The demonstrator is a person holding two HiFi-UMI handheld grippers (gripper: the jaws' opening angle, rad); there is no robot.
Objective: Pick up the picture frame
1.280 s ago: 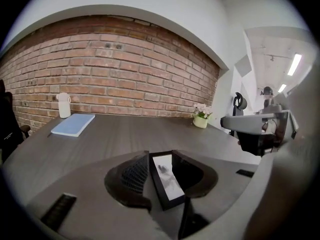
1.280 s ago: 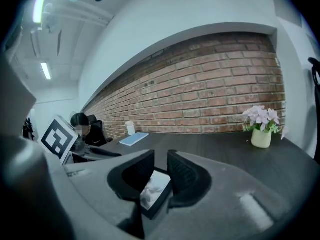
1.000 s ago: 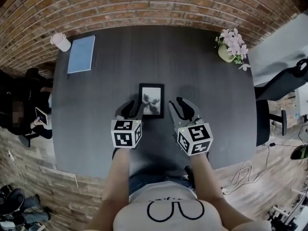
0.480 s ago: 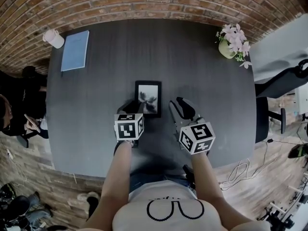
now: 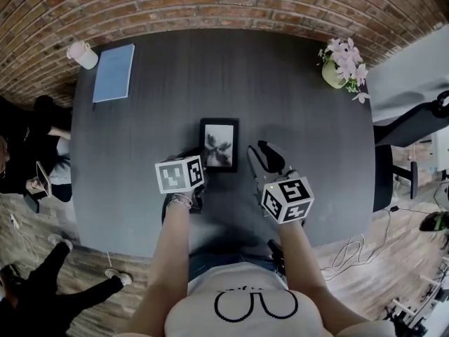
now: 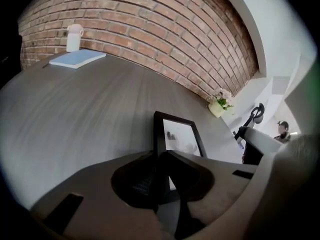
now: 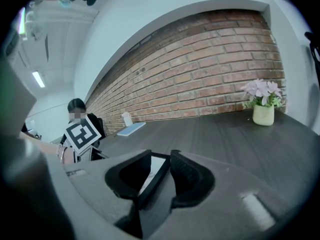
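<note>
The head view looks steeply down from well above, taking in the whole table (image 5: 126, 153). Both gripper views ride low and close, facing the brick wall (image 6: 150, 29) — the left apparently tilted — and share the picture frame (image 6: 177, 134) and flower pot (image 7: 263, 115).

Layout on the table (image 5: 295, 118)
Picture frame (image 5: 219, 143) flat at centre; notebook (image 5: 114, 72) at far-left corner, cup (image 5: 83, 53) beside it; flower pot (image 5: 330, 72) at far-right corner.

- White shirt (image 5: 210, 321), plain apart from its print.
- Black looped outline print (image 5: 256, 305) across the shirt's front.
- Thin bracelet (image 5: 178, 201) on the left wrist, beyond the shirt.
- Blue-grey trousers (image 5: 217, 260) just past the shirt's edge.
</note>
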